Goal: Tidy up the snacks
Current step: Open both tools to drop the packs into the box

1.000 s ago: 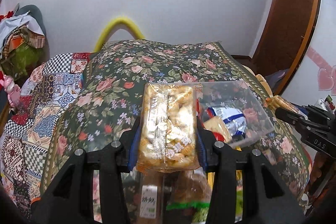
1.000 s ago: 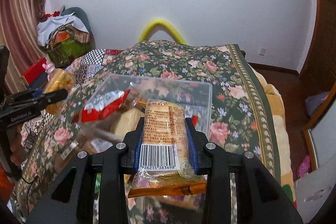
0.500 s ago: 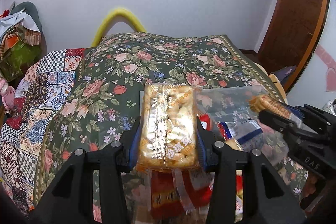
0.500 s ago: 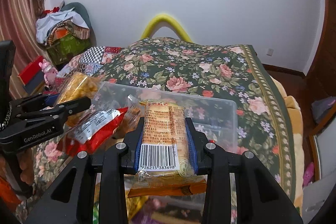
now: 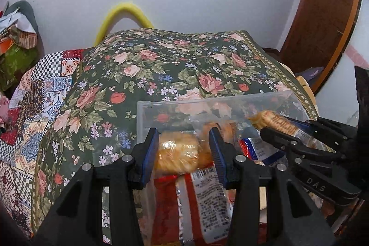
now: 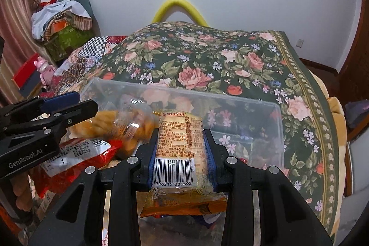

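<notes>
Left tool (image 5: pixel 184 149) fingers spread wide; right tool (image 6: pixel 181 151) fingers clamped, both level

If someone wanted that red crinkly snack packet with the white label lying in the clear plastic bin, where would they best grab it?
Probably across the red crinkly snack packet's narrow width, near the upper end that rests on the other snacks, coming from above. It lies flat and slanted in the clear plastic bin, so its long edges are exposed; the left hand-held gripper hangs open just above it.
</notes>
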A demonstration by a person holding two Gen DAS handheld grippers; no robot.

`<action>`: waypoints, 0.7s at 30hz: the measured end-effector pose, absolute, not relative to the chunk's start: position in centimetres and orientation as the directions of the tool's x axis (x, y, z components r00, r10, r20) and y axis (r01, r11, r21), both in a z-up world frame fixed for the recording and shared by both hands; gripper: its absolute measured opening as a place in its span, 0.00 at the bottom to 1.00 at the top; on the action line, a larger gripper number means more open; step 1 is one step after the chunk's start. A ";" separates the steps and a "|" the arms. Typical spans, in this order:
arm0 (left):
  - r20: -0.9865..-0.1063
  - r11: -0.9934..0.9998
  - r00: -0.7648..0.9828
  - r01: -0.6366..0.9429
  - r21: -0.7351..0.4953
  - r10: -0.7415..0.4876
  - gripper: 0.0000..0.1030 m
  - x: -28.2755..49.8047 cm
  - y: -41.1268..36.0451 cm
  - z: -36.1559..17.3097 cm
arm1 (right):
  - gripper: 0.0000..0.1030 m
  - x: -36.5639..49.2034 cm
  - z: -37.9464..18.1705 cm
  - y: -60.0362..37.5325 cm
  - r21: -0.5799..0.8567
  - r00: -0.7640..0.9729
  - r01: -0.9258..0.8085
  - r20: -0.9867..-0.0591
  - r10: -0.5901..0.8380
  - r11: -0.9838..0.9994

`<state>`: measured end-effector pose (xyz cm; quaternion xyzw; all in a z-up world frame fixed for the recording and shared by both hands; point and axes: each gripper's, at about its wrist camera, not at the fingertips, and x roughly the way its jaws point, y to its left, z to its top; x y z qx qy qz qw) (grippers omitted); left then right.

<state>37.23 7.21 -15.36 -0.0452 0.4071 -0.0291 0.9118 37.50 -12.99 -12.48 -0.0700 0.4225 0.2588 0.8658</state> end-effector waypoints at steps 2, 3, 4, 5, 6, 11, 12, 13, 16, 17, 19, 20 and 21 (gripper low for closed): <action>-0.738 0.996 0.670 0.028 -0.079 -0.078 0.44 37.1 6.7 -15.1 | 0.32 37.2 -12.4 -12.9 0.084 0.517 -0.508 -0.767 0.381 0.857; -0.735 0.997 0.674 0.034 -0.066 -0.071 0.44 36.9 6.5 -14.9 | 0.33 37.3 -12.4 -12.9 0.081 0.517 -0.509 -0.767 0.380 0.857; -0.733 0.998 0.676 0.039 -0.059 -0.070 0.44 36.6 6.3 -14.7 | 0.36 37.3 -12.3 -12.9 0.082 0.515 -0.511 -0.768 0.381 0.856; -0.732 0.997 0.677 0.041 -0.057 -0.070 0.45 36.5 6.2 -14.6 | 0.38 37.0 -12.1 -13.0 0.087 0.513 -0.514 -0.766 0.387 0.854; -0.730 0.997 0.679 0.046 -0.060 -0.075 0.45 36.2 6.2 -14.2 | 0.42 37.1 -12.0 -13.1 0.090 0.513 -0.515 -0.765 0.390 0.853; -0.723 0.995 0.685 0.037 -0.089 -0.091 0.47 34.5 6.6 -12.8 | 0.52 35.9 -10.3 -13.9 0.087 0.539 -0.518 -0.739 0.404 0.851; -0.722 0.995 0.687 0.035 -0.090 -0.090 0.48 34.0 6.7 -12.6 | 0.55 35.7 -10.1 -14.2 0.090 0.541 -0.519 -0.735 0.409 0.850; -0.719 0.996 0.689 0.034 -0.087 -0.086 0.49 33.3 6.9 -12.3 | 0.57 35.3 -9.7 -14.5 0.094 0.545 -0.521 -0.729 0.415 0.848; -0.708 0.998 0.703 0.025 -0.062 -0.062 0.59 31.4 7.4 -11.5 | 0.61 34.1 -8.6 -15.7 0.095 0.561 -0.523 -0.710 0.425 0.847; -0.706 0.998 0.706 0.025 -0.055 -0.056 0.59 30.7 7.5 -11.3 | 0.61 33.6 -8.2 -16.2 0.092 0.567 -0.523 -0.704 0.427 0.847; -0.704 0.999 0.709 0.025 -0.036 -0.043 0.60 29.1 7.9 -10.9 | 0.61 32.9 -7.9 -16.9 0.086 0.573 -0.524 -0.700 0.425 0.848; -0.704 0.999 0.709 0.023 -0.031 -0.038 0.60 28.5 8.0 -10.8 | 0.61 32.4 -7.7 -17.4 0.084 0.576 -0.524 -0.698 0.425 0.848; -0.705 1.000 0.708 0.021 -0.023 -0.032 0.60 27.7 8.2 -10.8 | 0.61 32.0 -7.5 -17.7 0.080 0.579 -0.524 -0.697 0.424 0.848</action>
